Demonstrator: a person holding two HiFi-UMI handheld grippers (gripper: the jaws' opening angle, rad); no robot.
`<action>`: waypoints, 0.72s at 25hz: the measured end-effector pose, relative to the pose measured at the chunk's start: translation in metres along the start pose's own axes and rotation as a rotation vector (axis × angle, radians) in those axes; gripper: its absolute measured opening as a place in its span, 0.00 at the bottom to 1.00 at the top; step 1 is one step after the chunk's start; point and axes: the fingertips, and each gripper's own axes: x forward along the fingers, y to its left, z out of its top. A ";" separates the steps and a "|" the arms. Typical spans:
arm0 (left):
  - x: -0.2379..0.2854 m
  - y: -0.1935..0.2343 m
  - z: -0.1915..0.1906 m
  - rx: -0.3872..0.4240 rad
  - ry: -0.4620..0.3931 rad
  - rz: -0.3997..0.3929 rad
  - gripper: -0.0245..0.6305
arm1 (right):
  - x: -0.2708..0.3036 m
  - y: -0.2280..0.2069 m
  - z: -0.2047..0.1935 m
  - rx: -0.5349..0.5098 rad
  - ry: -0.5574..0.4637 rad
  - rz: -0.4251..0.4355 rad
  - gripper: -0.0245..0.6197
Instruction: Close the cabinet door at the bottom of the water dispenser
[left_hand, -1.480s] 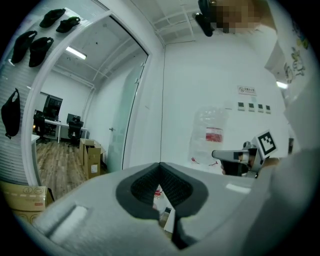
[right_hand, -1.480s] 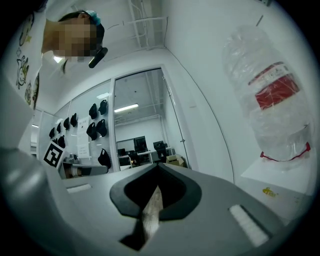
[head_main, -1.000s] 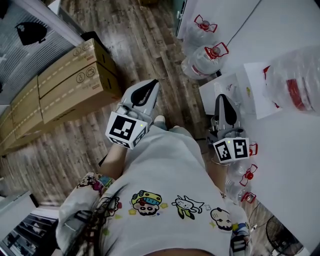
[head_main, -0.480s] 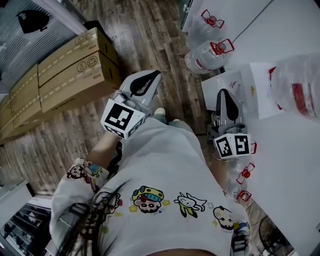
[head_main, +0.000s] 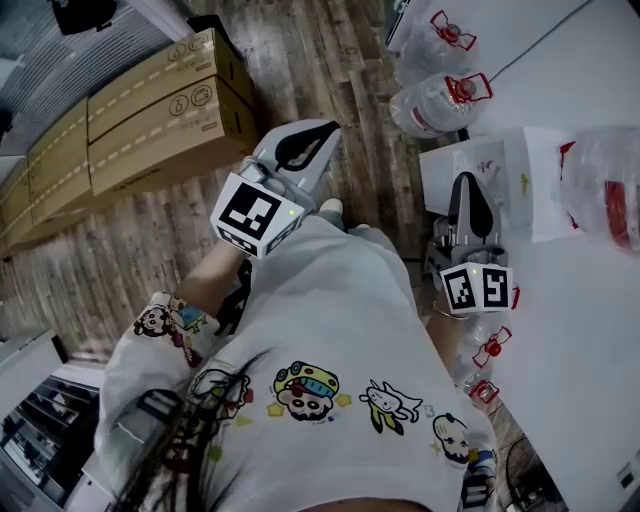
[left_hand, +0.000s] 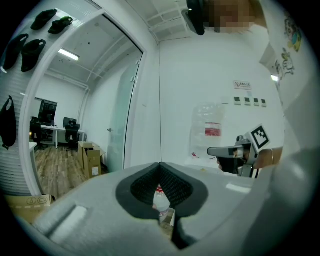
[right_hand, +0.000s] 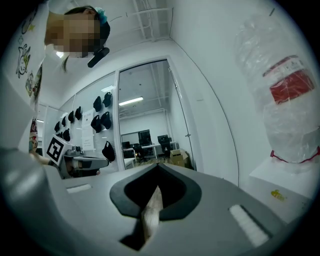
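the water dispenser (head_main: 535, 215) stands at the right edge of the floor (head_main: 330, 60), against the white wall, with a plastic-wrapped bottle (head_main: 600, 190) on top. the cabinet door is down at its foot, below what my head view takes in, and no view shows it, so i can't say whether it hangs open or is already to. my right gripper (head_main: 468, 182) is held level just before the dispenser's near corner. my left gripper (head_main: 328, 130) is further out over the boards, toward the cardboard boxes (head_main: 150, 105). both pairs of fingers are pressed together with nothing in them; only floor and a far-off spare bottle (head_main: 440, 100) show through the slots. i judge the door to be a light, stiff hinged panel, smooth and rather slippery, that swings on little force. if it does stand open i would not pinch it. closed fingers make a fair blunt pusher, laid on the face near the free edge, away from the hinge, and eased home so the tall, top-laden dispenser is not jolted. against the picture a second ago, the boxes, the spare bottles and the dispenser have all slid up and to the right in the head view, which i read as my head turning. the left gripper sits somewhat higher in the picture, the right about where it was, and both sets of fingers are together then as now.
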 end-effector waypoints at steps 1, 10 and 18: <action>0.001 0.000 0.000 0.000 -0.002 -0.001 0.04 | 0.001 0.001 0.000 -0.004 0.002 0.004 0.05; 0.007 0.002 -0.002 0.002 0.013 -0.023 0.04 | 0.011 0.007 0.002 -0.019 0.011 0.037 0.05; 0.006 0.003 -0.005 0.005 0.021 -0.026 0.04 | 0.012 0.006 -0.001 -0.004 0.017 0.023 0.05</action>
